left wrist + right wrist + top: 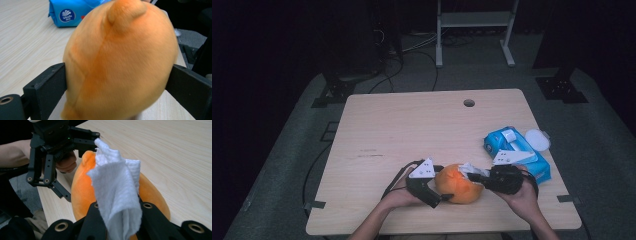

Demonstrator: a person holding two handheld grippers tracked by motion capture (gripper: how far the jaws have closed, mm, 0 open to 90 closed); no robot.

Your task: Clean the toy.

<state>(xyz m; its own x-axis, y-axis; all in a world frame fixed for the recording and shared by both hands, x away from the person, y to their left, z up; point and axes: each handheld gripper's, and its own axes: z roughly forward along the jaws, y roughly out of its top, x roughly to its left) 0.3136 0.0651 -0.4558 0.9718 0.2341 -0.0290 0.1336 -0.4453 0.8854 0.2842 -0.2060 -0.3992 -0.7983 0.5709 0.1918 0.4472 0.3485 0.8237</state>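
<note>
An orange plush toy, soft and rounded with a small nub on top, sits hard against the lens in the left gripper view, held between two black jaws that press into its flanks; so the left tongs are pinching the toy from both sides. In the high view it rests on the light wooden bench near the front edge, between the person's two hands.

The right tongs are pressed together on a white wipe (a folded, textured sheet), which stands up from the jaws and lies against the top of the orange toy. In that same view the left tongs appear farther off, gripping the toy's far end, with the left hand behind them.

A blue pack of wipes lies on the bench just beyond the right hand, its white lid flap open toward the right edge. A round hole marks the bench's far side.
</note>
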